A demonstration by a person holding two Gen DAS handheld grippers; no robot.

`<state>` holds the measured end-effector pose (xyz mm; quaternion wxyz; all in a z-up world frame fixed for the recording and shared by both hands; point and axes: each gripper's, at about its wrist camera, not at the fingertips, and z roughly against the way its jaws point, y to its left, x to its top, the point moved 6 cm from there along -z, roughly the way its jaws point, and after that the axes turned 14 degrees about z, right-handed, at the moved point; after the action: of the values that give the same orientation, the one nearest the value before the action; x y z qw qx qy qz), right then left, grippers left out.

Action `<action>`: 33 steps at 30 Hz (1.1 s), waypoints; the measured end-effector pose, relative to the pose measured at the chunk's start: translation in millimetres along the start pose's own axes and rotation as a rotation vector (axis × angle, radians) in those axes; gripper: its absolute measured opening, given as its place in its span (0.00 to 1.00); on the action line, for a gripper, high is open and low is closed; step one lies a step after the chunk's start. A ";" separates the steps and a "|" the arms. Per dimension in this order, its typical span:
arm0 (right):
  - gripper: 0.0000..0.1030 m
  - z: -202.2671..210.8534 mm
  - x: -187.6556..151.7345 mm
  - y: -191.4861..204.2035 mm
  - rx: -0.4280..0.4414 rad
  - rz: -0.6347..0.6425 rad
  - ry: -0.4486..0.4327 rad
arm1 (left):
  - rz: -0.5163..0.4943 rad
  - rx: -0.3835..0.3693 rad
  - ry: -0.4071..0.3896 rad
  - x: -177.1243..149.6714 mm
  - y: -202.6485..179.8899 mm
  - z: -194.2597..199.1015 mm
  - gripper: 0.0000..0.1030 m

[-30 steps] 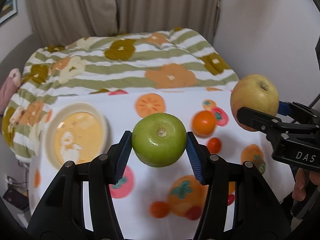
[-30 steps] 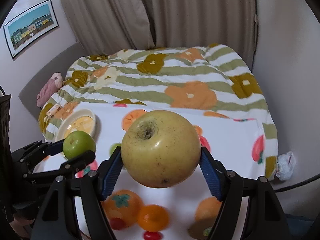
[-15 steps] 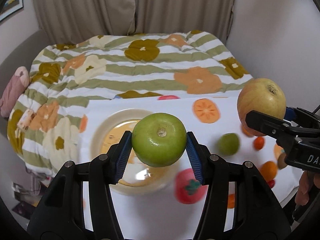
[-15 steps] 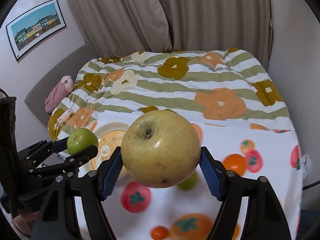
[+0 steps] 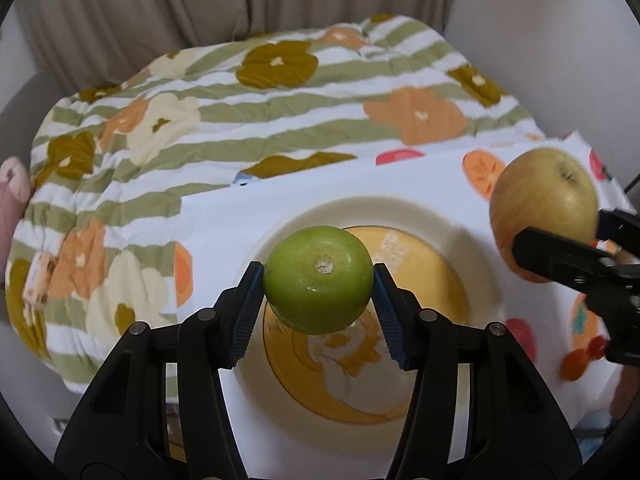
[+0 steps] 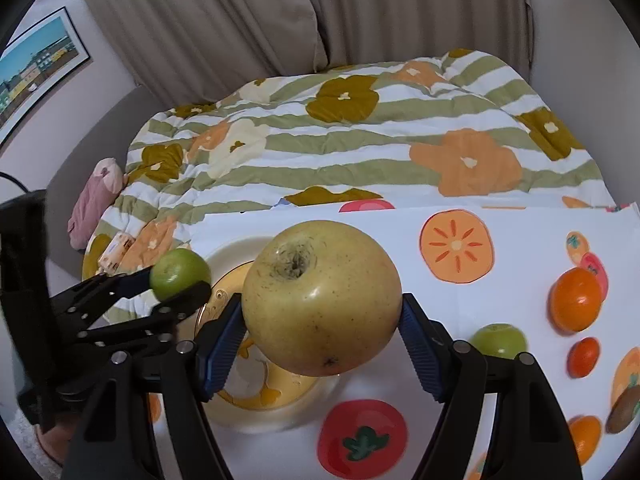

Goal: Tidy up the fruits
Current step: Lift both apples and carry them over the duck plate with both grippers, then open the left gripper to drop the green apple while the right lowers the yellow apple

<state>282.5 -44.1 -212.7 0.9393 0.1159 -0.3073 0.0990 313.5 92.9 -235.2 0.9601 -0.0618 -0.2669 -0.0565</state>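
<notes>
My left gripper [image 5: 319, 292] is shut on a small green apple [image 5: 319, 280] and holds it in the air over the cream plate [image 5: 472, 240] with a yellow picture. My right gripper [image 6: 322, 322] is shut on a big yellow apple [image 6: 320, 300], also above the plate [image 6: 228, 252]. In the left wrist view the yellow apple [image 5: 544, 204] hangs at the right, beyond the plate's rim. In the right wrist view the green apple [image 6: 180, 272] shows at the left in the left gripper.
On the white fruit-print cloth [image 6: 480, 380] to the right lie a second green apple [image 6: 498, 340], a big orange [image 6: 576, 300], a small orange [image 6: 584, 356] and a brown fruit [image 6: 624, 406]. A striped flowered quilt [image 6: 360, 152] lies behind, with curtains beyond.
Both grippers have swung left with their apples. The plate has come from the left to right under them, and the loose fruits have slid off to the right.
</notes>
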 end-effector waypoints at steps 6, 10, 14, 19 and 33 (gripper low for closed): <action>0.69 -13.5 -2.7 3.4 -0.046 -0.035 0.017 | -0.087 -0.005 0.016 -0.6 -4.9 -22.9 0.57; 0.69 -14.5 -4.4 0.9 -0.066 -0.059 0.023 | -0.113 -0.013 0.022 1.8 -7.2 -27.9 0.57; 0.69 -15.8 -5.9 -3.3 -0.079 -0.077 0.029 | -0.128 -0.030 0.038 1.2 -7.7 -31.8 0.57; 0.69 -14.9 -6.7 -3.2 -0.087 -0.093 0.023 | -0.127 -0.065 0.020 6.7 -8.5 -25.2 0.70; 0.69 -16.5 -1.2 5.8 -0.074 -0.012 0.026 | -0.054 -0.028 -0.006 -0.6 26.7 6.2 1.00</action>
<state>289.1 -34.1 -225.5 0.9474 0.0819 -0.2980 0.0835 313.6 120.2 -232.6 0.9564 -0.0684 -0.2707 -0.0861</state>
